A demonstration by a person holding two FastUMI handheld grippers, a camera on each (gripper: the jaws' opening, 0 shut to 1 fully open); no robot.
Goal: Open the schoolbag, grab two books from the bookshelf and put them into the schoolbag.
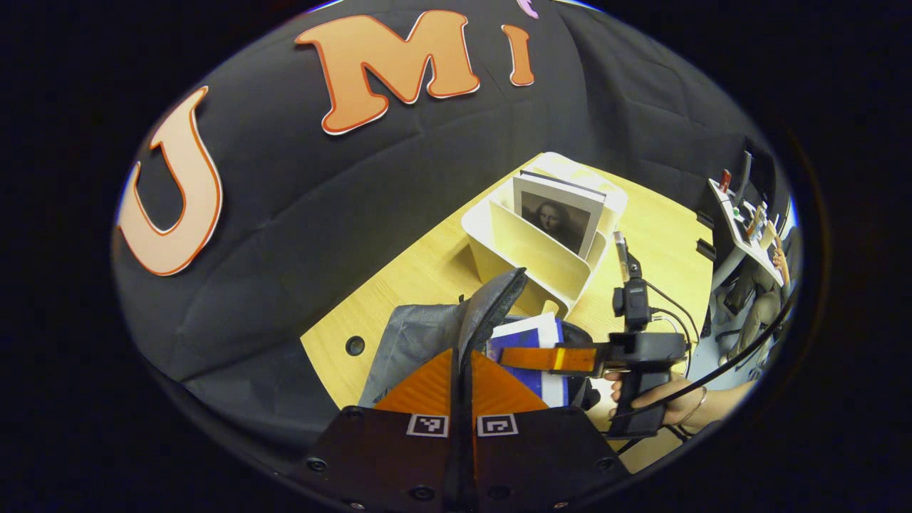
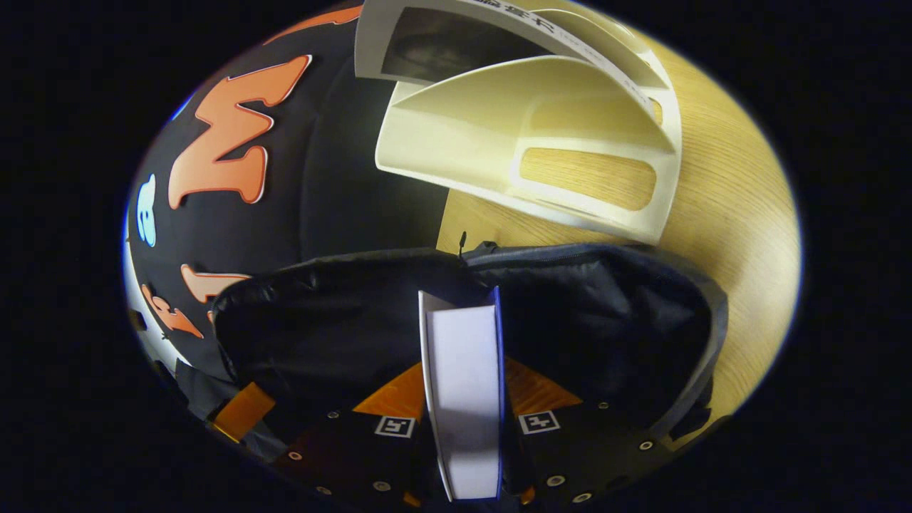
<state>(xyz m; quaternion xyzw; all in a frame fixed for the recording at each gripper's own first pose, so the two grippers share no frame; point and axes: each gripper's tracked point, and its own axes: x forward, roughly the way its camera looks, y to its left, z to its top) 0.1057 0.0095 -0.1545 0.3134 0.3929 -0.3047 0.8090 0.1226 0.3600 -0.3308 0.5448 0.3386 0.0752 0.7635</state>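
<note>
The grey schoolbag (image 1: 417,335) lies open on the wooden table (image 1: 420,274). My left gripper (image 1: 463,356) is shut on the bag's raised flap edge (image 1: 493,299), holding the mouth open. In the right gripper view, my right gripper (image 2: 464,365) is shut on a blue-covered book (image 2: 463,399), held upright over the bag's dark inside (image 2: 584,320). The left gripper view shows that gripper (image 1: 548,358) and the blue book (image 1: 531,342) at the bag's mouth, with a hand (image 1: 673,402) behind. The cream bookshelf (image 1: 527,253) holds a portrait-cover book (image 1: 559,214) just beyond the bag.
The bookshelf (image 2: 527,142) stands close past the bag's far rim (image 2: 570,251), with its book (image 2: 442,43) leaning inside. Bare table (image 2: 741,214) lies to the right. A round hole (image 1: 355,345) is in the tabletop by the bag. Furniture (image 1: 741,228) stands beyond the table's far edge.
</note>
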